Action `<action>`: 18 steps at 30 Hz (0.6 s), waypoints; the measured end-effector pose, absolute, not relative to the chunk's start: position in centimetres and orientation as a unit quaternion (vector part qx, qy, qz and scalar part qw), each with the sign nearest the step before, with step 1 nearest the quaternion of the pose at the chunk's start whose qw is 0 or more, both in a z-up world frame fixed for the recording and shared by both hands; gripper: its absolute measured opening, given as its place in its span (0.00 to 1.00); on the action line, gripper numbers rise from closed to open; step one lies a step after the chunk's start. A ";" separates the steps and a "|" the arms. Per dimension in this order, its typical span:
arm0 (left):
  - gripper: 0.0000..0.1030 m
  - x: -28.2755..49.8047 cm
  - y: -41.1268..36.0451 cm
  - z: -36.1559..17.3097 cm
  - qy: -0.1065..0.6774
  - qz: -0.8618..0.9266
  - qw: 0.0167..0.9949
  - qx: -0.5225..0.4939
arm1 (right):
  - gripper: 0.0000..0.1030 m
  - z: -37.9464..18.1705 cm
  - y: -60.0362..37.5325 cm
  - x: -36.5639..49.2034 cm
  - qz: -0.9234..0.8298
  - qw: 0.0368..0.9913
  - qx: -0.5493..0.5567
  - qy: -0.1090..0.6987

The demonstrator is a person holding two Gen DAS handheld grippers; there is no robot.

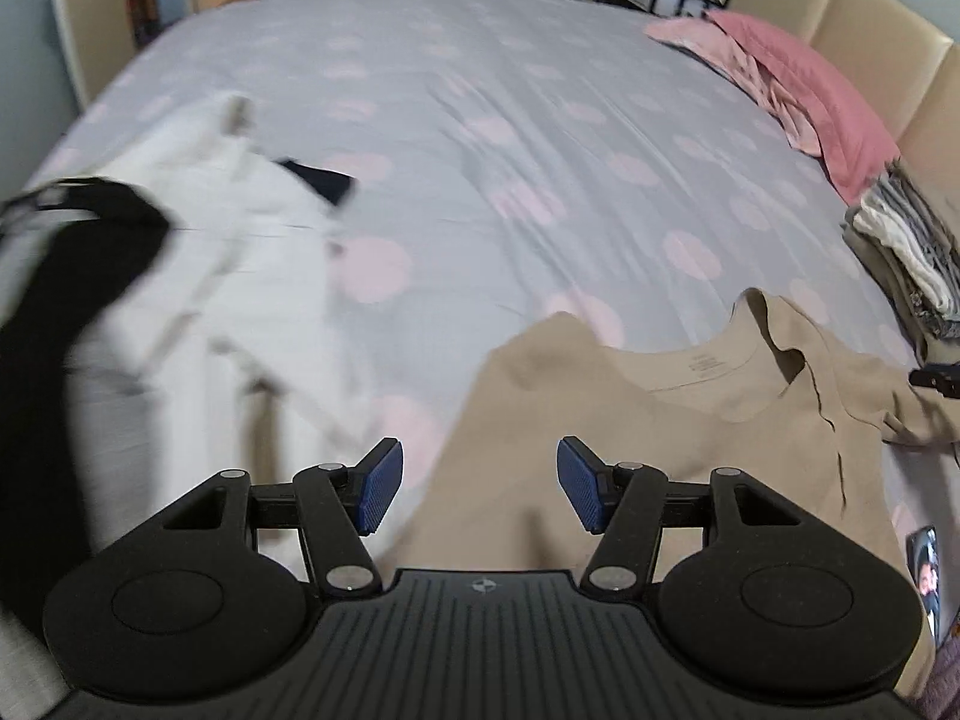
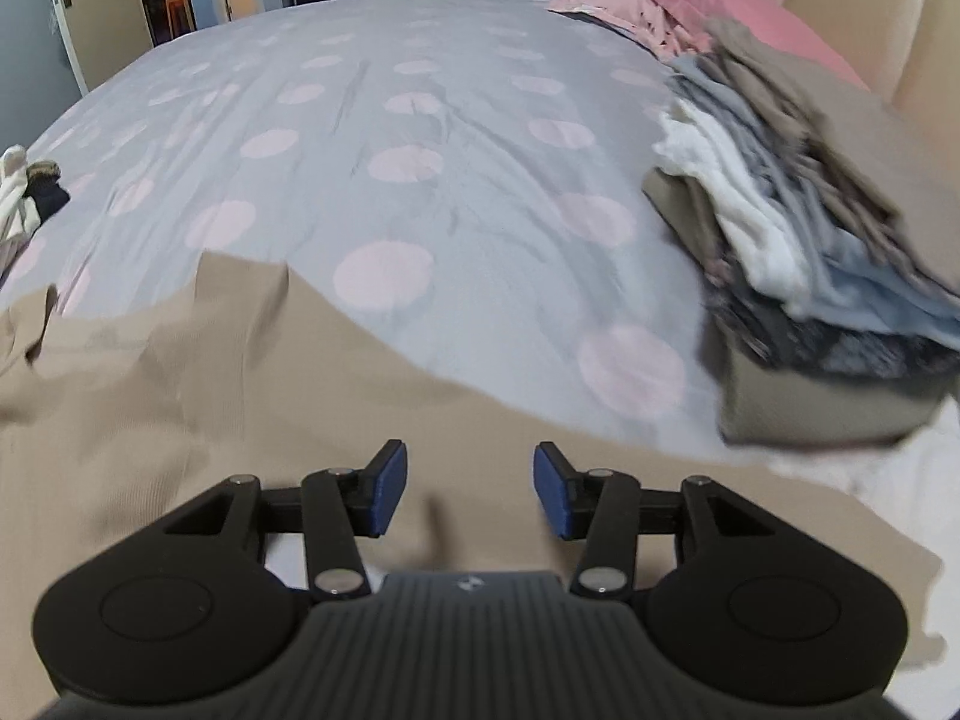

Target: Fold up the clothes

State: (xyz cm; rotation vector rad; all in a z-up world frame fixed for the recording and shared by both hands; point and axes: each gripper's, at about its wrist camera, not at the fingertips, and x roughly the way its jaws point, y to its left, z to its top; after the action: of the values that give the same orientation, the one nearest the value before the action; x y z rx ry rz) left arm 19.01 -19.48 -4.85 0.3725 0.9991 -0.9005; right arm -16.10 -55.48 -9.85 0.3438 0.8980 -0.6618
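A wide bed covered in a grey sheet with pale pink dots (image 1: 480, 120) is filling most of both views. A beige knit top (image 1: 630, 420) is lying spread flat at the lower right of the left view. A blurred heap of white and black garments (image 1: 180, 276) is sitting at the left. A stack of folded clothes (image 2: 810, 252) is resting at the right of the right view, and a pink pillow (image 1: 822, 96) is lying at the upper right.
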 end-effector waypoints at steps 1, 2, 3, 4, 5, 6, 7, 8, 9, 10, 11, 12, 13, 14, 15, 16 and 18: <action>0.54 19.3 -20.6 -5.9 0.466 -0.416 0.763 0.167 | 0.49 -10.2 -55.8 -15.3 -0.310 0.835 0.162 0.424; 0.54 19.6 -21.7 -7.0 0.472 -0.418 0.759 0.163 | 0.49 -10.4 -55.9 -14.4 -0.307 0.838 0.161 0.423; 0.54 19.9 -22.4 -7.9 0.478 -0.418 0.757 0.157 | 0.49 -10.7 -56.1 -13.6 -0.302 0.840 0.159 0.421; 0.54 20.2 -23.2 -8.8 0.483 -0.418 0.754 0.151 | 0.49 -10.9 -56.2 -12.9 -0.296 0.844 0.158 0.419; 0.54 20.6 -23.7 -9.6 0.489 -0.411 0.755 0.149 | 0.49 -11.1 -56.4 -12.3 -0.289 0.848 0.157 0.417; 0.54 21.0 -24.3 -10.4 0.495 -0.404 0.755 0.147 | 0.49 -11.2 -56.5 -11.6 -0.281 0.852 0.156 0.414; 0.54 21.3 -24.8 -11.3 0.500 -0.398 0.755 0.145 | 0.49 -11.4 -56.7 -10.9 -0.273 0.856 0.154 0.412; 0.52 21.6 -25.0 -12.0 0.505 -0.390 0.757 0.141 | 0.49 -11.6 -56.9 -10.2 -0.267 0.859 0.154 0.410; 0.50 21.9 -25.0 -12.6 0.509 -0.386 0.758 0.134 | 0.49 -11.8 -57.1 -9.6 -0.265 0.860 0.155 0.409; 0.49 22.2 -24.8 -13.3 0.515 -0.384 0.756 0.126 | 0.49 -12.0 -57.4 -8.8 -0.262 0.860 0.156 0.408; 0.42 22.4 -24.7 -13.8 0.519 -0.384 0.754 0.120 | 0.49 -12.3 -57.7 -8.1 -0.260 0.861 0.156 0.407; 0.36 22.4 -24.4 -14.0 0.514 -0.384 0.758 0.118 | 0.49 -12.6 -58.0 -7.5 -0.259 0.862 0.161 0.405; 0.32 22.5 -24.0 -14.2 0.510 -0.384 0.761 0.116 | 0.49 -13.0 -58.3 -6.9 -0.258 0.862 0.167 0.403; 0.26 22.7 -23.9 -14.2 0.509 -0.383 0.763 0.112 | 0.49 -13.3 -58.7 -6.3 -0.256 0.862 0.172 0.401; 0.20 22.9 -23.7 -14.3 0.509 -0.382 0.764 0.107 | 0.49 -13.7 -59.0 -5.7 -0.255 0.863 0.178 0.399; 0.18 23.1 -23.4 -14.3 0.512 -0.383 0.763 0.097 | 0.49 -14.1 -59.2 -5.2 -0.253 0.862 0.189 0.397; 0.09 23.4 -23.2 -14.3 0.515 -0.384 0.762 0.081 | 0.49 -15.1 -59.6 -4.3 -0.244 0.858 0.217 0.396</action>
State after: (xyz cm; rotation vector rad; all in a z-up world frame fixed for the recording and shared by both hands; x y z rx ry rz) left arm 23.41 -23.17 -14.34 0.1755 1.1195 -0.8353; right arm -4.28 -59.60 -15.12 0.4553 0.8327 -0.5122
